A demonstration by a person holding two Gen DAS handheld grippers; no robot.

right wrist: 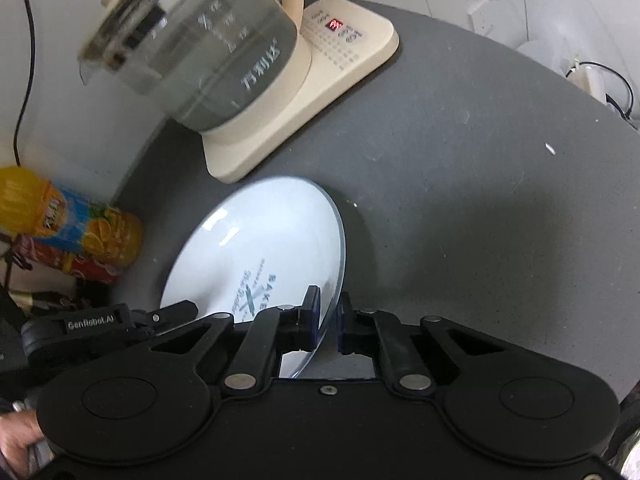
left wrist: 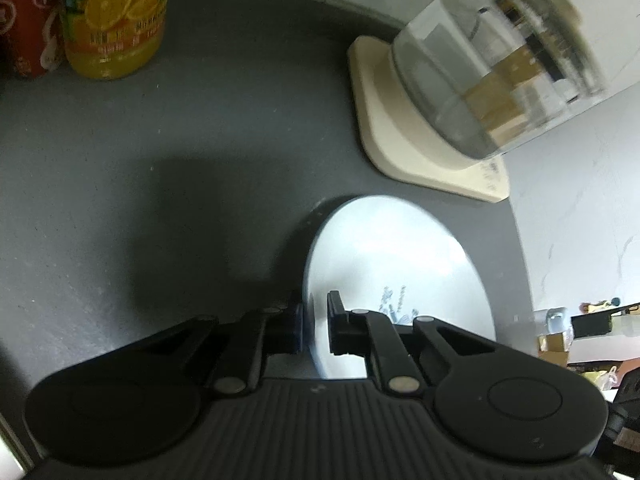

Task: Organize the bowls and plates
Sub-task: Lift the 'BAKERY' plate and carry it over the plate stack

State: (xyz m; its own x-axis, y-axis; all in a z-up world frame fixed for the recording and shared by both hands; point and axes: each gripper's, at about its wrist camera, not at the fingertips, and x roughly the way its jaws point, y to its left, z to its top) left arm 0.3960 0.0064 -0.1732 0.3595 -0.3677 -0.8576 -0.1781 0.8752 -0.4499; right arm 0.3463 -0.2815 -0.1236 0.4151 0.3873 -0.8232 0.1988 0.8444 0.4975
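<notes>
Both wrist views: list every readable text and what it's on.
"GenRobot.AI": tag on the left gripper, seen from the right wrist.
"BAKE": printed on the plate; the script beside it is too blurred.
Chinese brand characters on the glass kettle; its scale marks are too small.
Kettle base: red display and button labels unreadable.
Orange juice bottle, red can: labels blurred.

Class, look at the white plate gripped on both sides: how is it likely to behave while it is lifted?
The plate looks rigid, so it probably won't flex between the left gripper and right gripper. Its glossy glare suggests a slick glaze that could slip in thin rim grips. It looks like ceramic or glass, so likely breakable if dropped on the dark counter.
</notes>
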